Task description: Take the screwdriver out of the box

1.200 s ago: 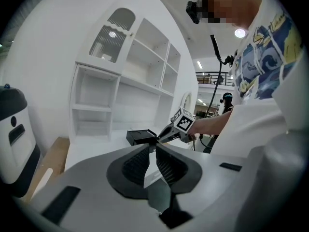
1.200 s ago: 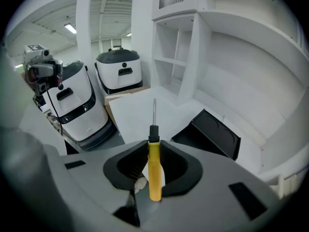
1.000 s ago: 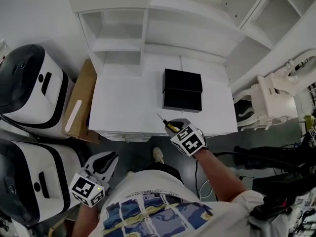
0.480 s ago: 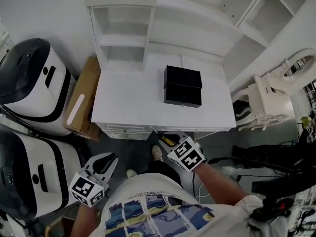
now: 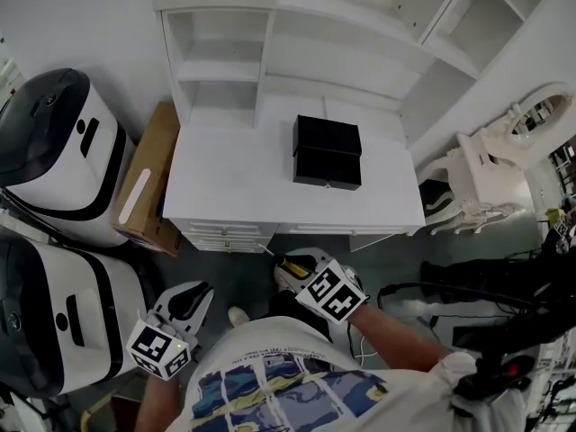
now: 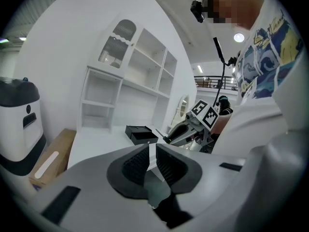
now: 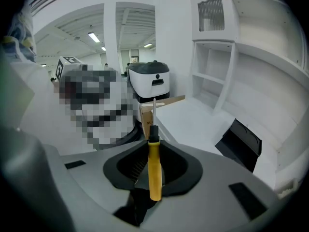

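The screwdriver [image 5: 290,265] has a yellow handle and a thin metal shaft. My right gripper [image 5: 293,269] is shut on that handle, held off the table's front edge above the dark floor. In the right gripper view the screwdriver [image 7: 155,175] stands upright between the pads, shaft pointing away. The black box [image 5: 327,151] lies on the white table [image 5: 225,187], apart from both grippers; it also shows as the black box [image 7: 240,143] at the right. My left gripper [image 5: 191,297] hangs low at the left with nothing in it. Its jaws [image 6: 152,161] stand a narrow gap apart.
Two white-and-black machines [image 5: 54,151] [image 5: 63,322] stand at the left, with a cardboard box [image 5: 148,183] leaning against the table. A white shelf unit [image 5: 270,43] rises behind the table. An ornate white chair [image 5: 477,183] and cables [image 5: 468,286] are at the right.
My right gripper has drawn back with the screwdriver from the table's front edge toward my body. The left gripper has shifted slightly.
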Demonstrator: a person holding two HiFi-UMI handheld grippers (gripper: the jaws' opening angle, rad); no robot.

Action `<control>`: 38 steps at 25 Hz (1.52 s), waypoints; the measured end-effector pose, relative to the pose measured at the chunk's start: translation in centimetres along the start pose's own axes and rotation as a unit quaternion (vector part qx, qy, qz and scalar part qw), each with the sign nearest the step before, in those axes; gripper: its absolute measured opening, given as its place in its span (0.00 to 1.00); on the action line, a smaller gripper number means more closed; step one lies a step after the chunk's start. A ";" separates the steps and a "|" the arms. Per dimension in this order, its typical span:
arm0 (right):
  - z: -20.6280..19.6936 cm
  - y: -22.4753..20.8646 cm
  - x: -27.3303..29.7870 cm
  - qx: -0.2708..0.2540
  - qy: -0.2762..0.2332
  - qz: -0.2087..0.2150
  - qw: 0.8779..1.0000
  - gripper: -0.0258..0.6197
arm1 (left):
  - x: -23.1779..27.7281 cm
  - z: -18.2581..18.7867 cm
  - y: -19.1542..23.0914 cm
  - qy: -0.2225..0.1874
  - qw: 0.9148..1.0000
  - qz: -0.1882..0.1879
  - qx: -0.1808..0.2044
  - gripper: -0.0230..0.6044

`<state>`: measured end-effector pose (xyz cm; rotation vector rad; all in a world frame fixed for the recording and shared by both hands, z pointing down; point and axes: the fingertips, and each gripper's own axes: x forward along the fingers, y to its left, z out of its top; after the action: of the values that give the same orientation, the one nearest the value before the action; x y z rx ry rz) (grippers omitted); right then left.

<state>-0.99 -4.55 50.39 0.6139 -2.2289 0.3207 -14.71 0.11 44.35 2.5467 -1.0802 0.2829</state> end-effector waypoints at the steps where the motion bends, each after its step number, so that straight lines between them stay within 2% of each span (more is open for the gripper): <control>1: 0.2 0.2 0.1 -0.002 -0.002 0.002 1.000 0.19 | -0.1 -0.1 0.0 0.000 1.000 0.001 -0.002 0.11; 16: 2.4 2.5 0.9 -0.012 -0.030 0.023 0.999 0.19 | -0.5 -0.3 0.9 0.005 1.000 0.001 0.000 0.11; 38: 3.4 3.9 1.1 -0.016 -0.037 0.031 0.999 0.19 | -1.5 -0.6 1.1 0.002 1.000 -0.001 0.000 0.11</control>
<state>-5.82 -2.95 48.82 0.5491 -2.3234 0.2966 -16.59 0.61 44.67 2.5455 -1.0770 0.2882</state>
